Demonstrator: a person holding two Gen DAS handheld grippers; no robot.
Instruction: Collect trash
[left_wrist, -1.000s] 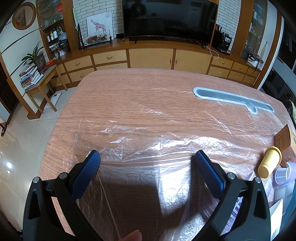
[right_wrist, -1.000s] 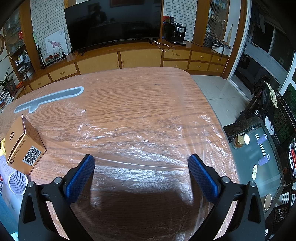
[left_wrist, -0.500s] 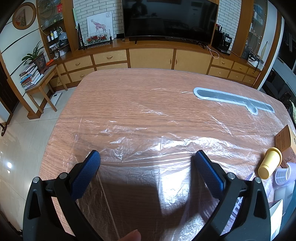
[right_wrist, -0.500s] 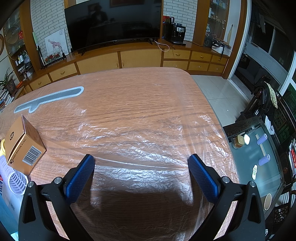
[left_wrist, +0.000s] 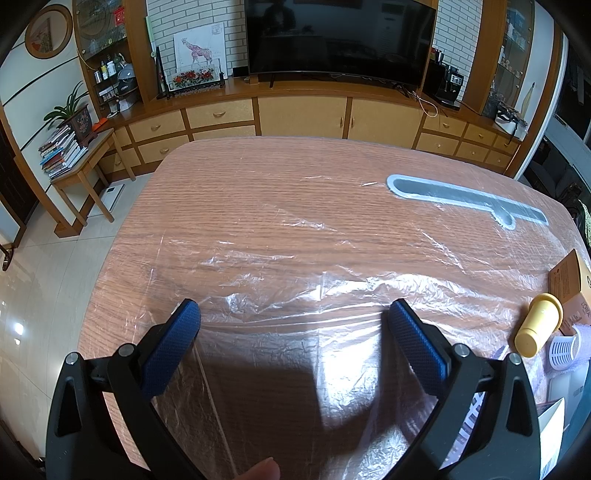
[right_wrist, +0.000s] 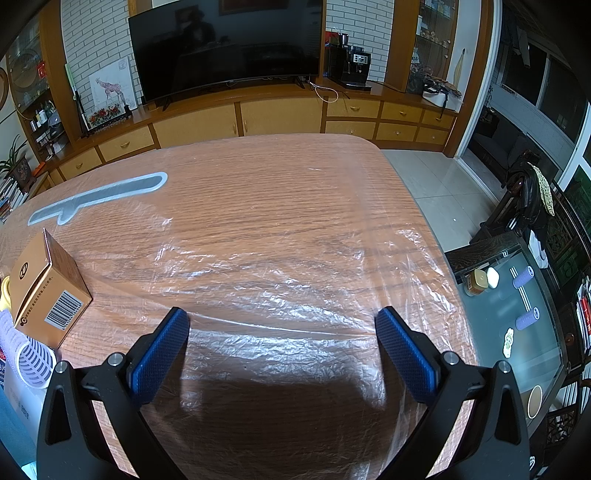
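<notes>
Trash sits bunched at one side of the bench (right_wrist: 280, 206): a brown cardboard box (right_wrist: 48, 286) with a barcode, a yellow cup (left_wrist: 537, 325) lying on its side just beside it, and a white slotted plastic piece (right_wrist: 33, 360) touching the box's near corner. More white packaging lies at the frame edge, too cut off to identify. Clear crinkled plastic film (left_wrist: 332, 280) covers the wood-grain top, wrinkled mostly near both claws. Grey elongated inlay (left_wrist: 465, 199) shows under the film toward the far end.

Left claw (left_wrist: 295, 321) is spread wide, released, holding nothing, above the film; trash is off to its right. A fingertip pokes in at the bottom edge. Right claw (right_wrist: 282, 328) is likewise spread and empty, above film, trash to its left. TV (right_wrist: 225, 44) and cabinets along far wall.
</notes>
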